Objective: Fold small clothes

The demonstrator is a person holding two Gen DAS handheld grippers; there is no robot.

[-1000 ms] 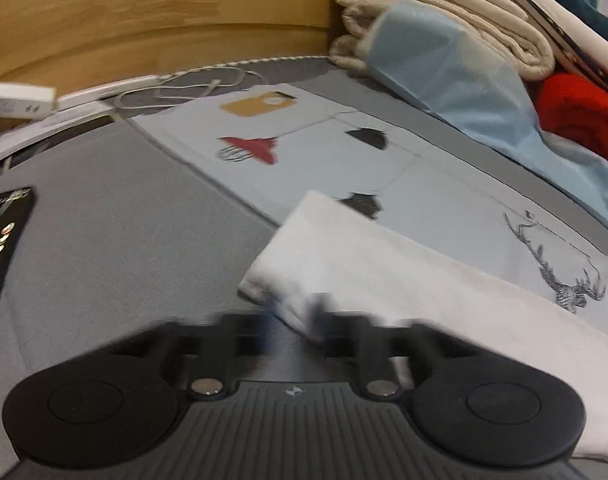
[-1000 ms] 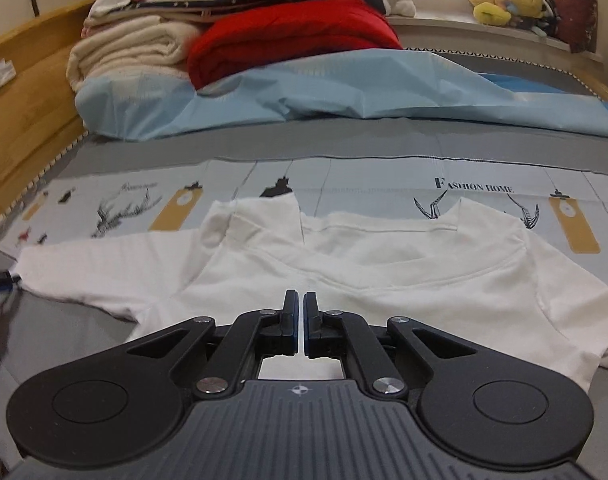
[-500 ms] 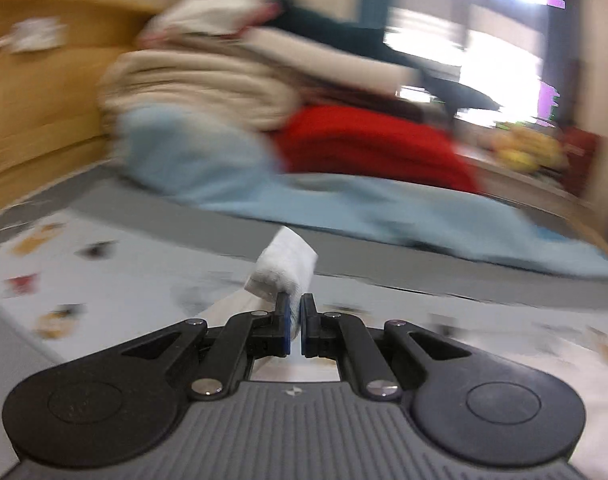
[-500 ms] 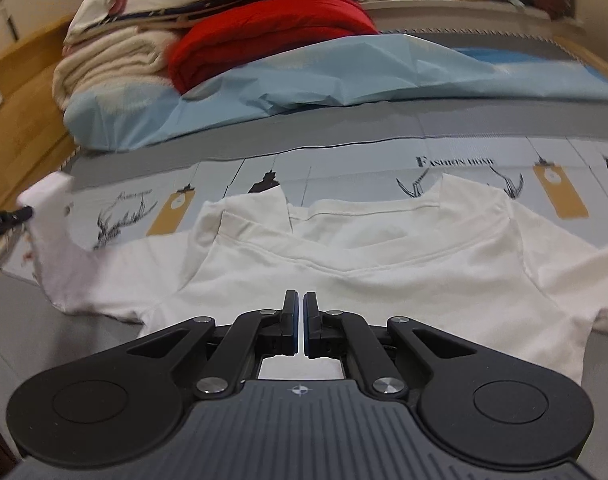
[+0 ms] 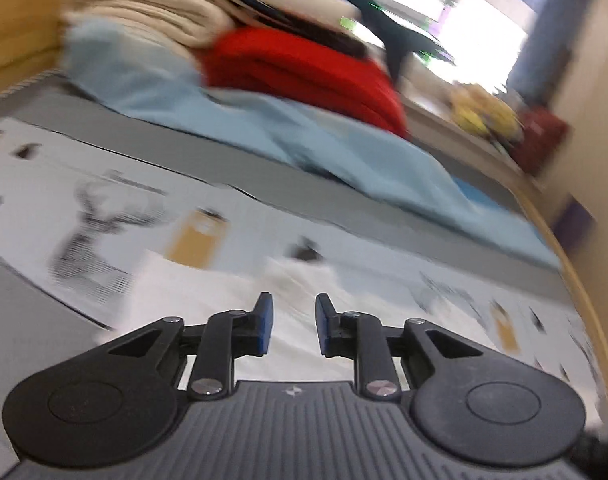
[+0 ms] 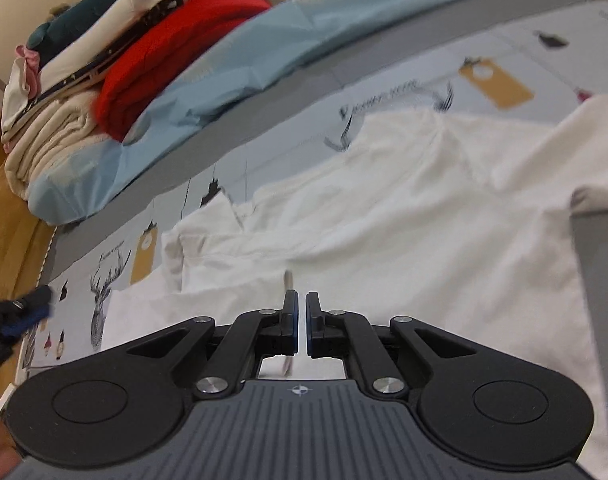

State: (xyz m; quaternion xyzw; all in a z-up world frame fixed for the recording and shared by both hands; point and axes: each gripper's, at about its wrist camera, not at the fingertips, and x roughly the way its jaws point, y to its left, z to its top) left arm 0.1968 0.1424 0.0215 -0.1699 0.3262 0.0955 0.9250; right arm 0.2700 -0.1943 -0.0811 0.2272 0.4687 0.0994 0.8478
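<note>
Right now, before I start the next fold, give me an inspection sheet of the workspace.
Surface: bed with printed sheet, grey border.
Job's things: white T-shirt spread flat, its left sleeve folded onto the body.
Clutter: stack of folded blankets, red blanket, light blue cover at the head of the bed.
Grippers: left tongs open, empty, above the shirt; right tongs nearly closed, a narrow gap showing, over the shirt's body.
Cables: nothing seen.
Surroundings: wooden bed frame, bright window, blurred.

left gripper: black linkage arms, blue pads, silver pivot screws, ribbed grey housing
right gripper: same build, small compass mark on housing
</note>
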